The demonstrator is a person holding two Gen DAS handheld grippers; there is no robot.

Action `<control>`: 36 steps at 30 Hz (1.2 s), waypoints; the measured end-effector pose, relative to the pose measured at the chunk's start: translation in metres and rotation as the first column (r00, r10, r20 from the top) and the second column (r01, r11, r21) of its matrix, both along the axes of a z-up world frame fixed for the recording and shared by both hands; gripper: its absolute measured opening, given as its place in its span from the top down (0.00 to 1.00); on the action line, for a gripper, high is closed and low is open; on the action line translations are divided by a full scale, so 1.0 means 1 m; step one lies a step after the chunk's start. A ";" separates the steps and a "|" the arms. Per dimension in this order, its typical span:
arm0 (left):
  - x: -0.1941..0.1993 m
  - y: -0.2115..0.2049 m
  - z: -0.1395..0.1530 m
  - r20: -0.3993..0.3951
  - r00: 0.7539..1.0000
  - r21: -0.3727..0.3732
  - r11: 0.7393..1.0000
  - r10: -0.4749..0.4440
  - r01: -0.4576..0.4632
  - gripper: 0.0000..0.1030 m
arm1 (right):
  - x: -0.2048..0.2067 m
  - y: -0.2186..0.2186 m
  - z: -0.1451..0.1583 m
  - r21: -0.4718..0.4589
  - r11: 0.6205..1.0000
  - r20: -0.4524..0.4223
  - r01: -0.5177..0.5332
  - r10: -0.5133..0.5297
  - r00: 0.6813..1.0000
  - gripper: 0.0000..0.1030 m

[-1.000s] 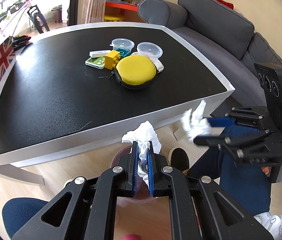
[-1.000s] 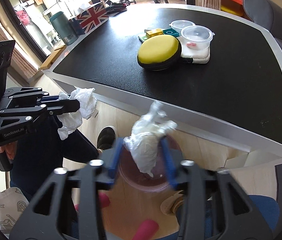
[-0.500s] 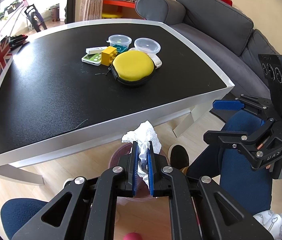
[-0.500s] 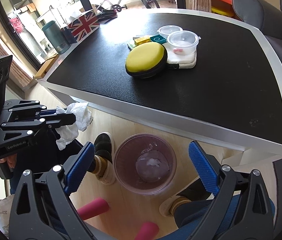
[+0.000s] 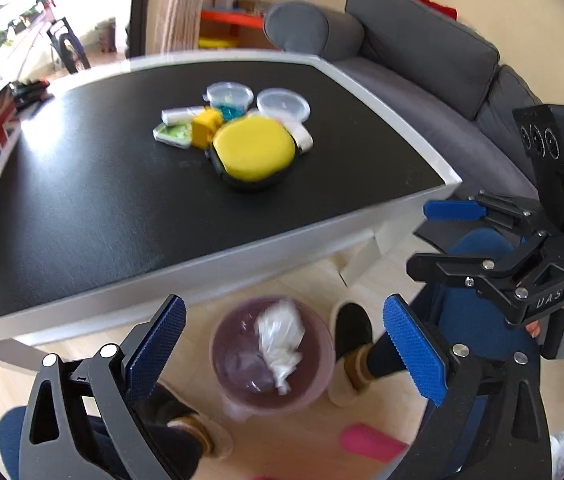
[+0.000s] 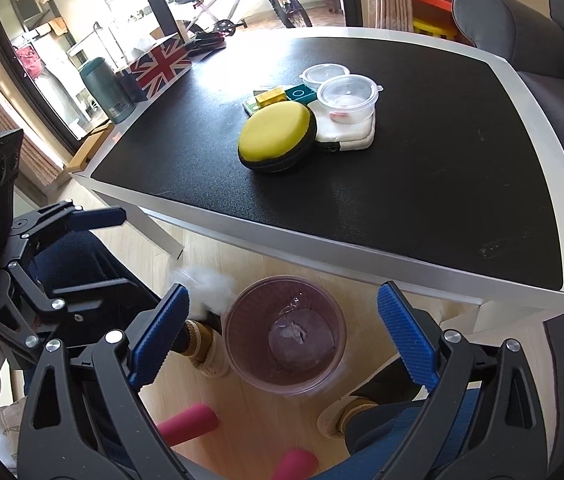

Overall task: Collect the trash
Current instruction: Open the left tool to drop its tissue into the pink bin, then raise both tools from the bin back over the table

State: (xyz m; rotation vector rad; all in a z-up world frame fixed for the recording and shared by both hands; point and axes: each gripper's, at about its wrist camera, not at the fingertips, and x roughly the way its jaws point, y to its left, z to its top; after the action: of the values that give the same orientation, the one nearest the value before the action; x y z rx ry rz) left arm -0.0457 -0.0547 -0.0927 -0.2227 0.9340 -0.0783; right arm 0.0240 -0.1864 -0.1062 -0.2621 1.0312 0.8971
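A pinkish translucent trash bin (image 5: pixel 270 354) (image 6: pixel 285 345) stands on the wooden floor below the table's near edge. In the left wrist view a crumpled white tissue (image 5: pixel 280 332) is over the bin's mouth, below my open left gripper (image 5: pixel 282 356). In the right wrist view the same tissue (image 6: pixel 206 285) is in mid-air beside the bin's left rim, and another wad (image 6: pixel 301 336) lies at the bin's bottom. My right gripper (image 6: pixel 282 340) is open and empty above the bin. Each gripper also shows in the other's view, left (image 6: pixel 82 248) and right (image 5: pixel 437 236).
The black table (image 5: pixel 102 200) (image 6: pixel 441 152) holds a yellow round case (image 5: pixel 256 152) (image 6: pixel 276 136), clear lidded tubs (image 6: pixel 347 96), small boxes and a Union Jack box (image 6: pixel 162 64). A grey sofa (image 5: pixel 421 60) stands behind. My slippered feet (image 5: pixel 351 356) flank the bin.
The right gripper opened and dropped its tissue into the bin. Now the left gripper has opened too, and its tissue is falling toward the bin.
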 end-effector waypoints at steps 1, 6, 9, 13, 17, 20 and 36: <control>0.002 0.001 -0.001 -0.013 1.000 0.003 1.000 0.008 -0.008 0.07 | 0.000 -0.001 0.000 0.001 1.000 0.000 0.002 -0.002 1.000 0.09; 0.001 0.006 0.000 -0.029 0.999 0.007 0.999 0.034 -0.034 0.07 | 0.001 -0.002 0.000 0.002 1.000 -0.002 0.008 -0.008 1.000 0.09; 0.000 0.007 0.000 -0.031 0.999 0.009 0.999 0.037 -0.037 0.07 | 0.000 -0.001 -0.001 0.001 1.000 -0.003 0.006 -0.006 1.000 0.09; 0.000 0.008 0.000 -0.029 0.999 0.005 0.999 0.043 -0.043 0.07 | 0.001 0.000 0.000 0.000 1.000 -0.004 0.003 -0.003 1.000 0.09; 0.000 0.011 0.003 -0.022 0.999 0.004 0.999 0.049 -0.049 0.07 | 0.002 0.000 0.002 0.004 1.000 -0.001 0.005 -0.005 1.000 0.09; 0.002 0.016 0.008 -0.009 0.998 0.006 0.998 0.058 -0.058 0.07 | 0.004 0.001 0.005 0.007 1.000 0.007 0.007 -0.007 1.000 0.09; 0.040 0.037 0.048 0.060 0.995 0.043 0.996 0.073 -0.076 0.07 | 0.047 0.006 0.046 0.044 0.998 0.079 0.052 -0.055 0.995 0.06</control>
State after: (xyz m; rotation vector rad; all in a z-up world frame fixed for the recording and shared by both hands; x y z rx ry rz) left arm -0.0058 -0.0181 -0.0450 -0.2125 0.8674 0.0050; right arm 0.0707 -0.1805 -0.0604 -0.2322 0.9402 0.8528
